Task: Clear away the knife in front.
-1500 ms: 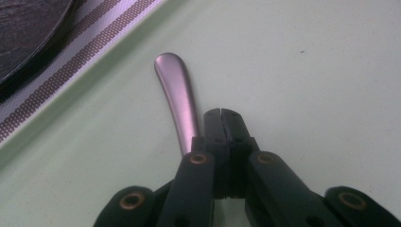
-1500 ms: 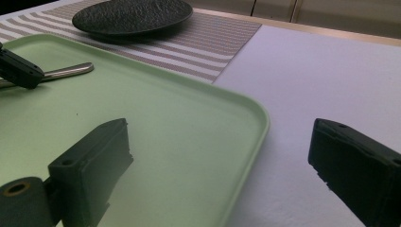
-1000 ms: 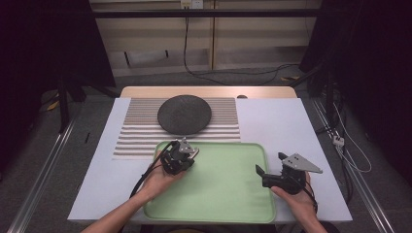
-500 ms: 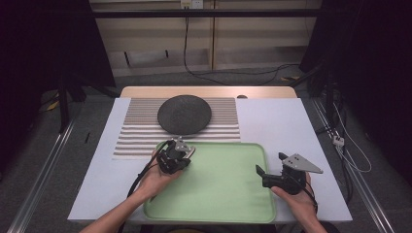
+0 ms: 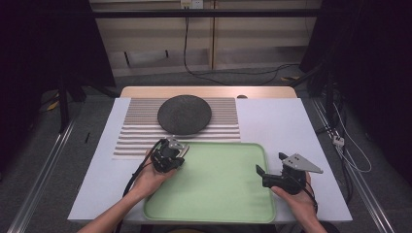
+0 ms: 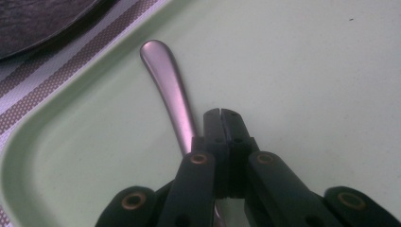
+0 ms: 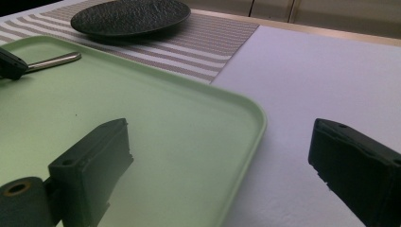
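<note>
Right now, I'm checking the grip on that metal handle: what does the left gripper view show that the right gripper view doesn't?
Left gripper view: the left hand-held gripper with jaws shut, the metal handle running under them; clamped or not, I cannot tell. Right gripper view: the right hand-held gripper open, astride the green tray edge, with the white table beyond. Both: green tray, metal handle, dark plate, striped mat.
</note>
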Tool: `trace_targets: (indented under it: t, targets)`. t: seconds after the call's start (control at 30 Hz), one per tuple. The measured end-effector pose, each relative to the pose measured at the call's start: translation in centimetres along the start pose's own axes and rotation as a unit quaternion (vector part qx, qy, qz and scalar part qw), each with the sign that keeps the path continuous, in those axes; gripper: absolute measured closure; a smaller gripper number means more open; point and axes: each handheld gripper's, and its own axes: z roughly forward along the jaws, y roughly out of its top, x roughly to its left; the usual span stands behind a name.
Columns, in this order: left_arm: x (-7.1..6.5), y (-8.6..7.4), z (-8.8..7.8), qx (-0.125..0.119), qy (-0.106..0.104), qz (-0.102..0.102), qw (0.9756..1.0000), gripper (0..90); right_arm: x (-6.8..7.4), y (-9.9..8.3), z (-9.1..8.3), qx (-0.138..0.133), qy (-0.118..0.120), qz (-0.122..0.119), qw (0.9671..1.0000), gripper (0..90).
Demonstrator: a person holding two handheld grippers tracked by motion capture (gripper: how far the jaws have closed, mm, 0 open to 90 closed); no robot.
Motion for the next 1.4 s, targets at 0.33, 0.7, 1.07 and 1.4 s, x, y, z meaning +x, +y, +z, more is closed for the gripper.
trace_targets:
  t: [0.33, 0.7, 1.07, 1.4]
  targets:
    - [0.3, -0.1, -0.2, 0.01, 0.003, -0.001, 0.9999, 90.0, 0.0, 0.0, 0.0, 0.0, -0.002, 0.0, 1.0, 6.7]
    - [1.0, -0.7, -0.7, 0.016, 0.013, -0.011, 0.9997, 90.0, -0.1, 0.0, 0.1, 0.001, -0.002, 0.0, 1.0, 6.7]
    - [1.9, -2.1, -1.8, 0.019, 0.021, -0.014, 0.9995, 90.0, -0.1, 0.0, 0.0, 0.0, -0.003, 0.001, 1.0, 6.7]
    - [2.5, -3.3, -2.5, 0.011, 0.02, -0.033, 0.9992, 90.0, -0.1, 0.0, 0.2, 0.001, -0.001, 0.0, 1.0, 6.7]
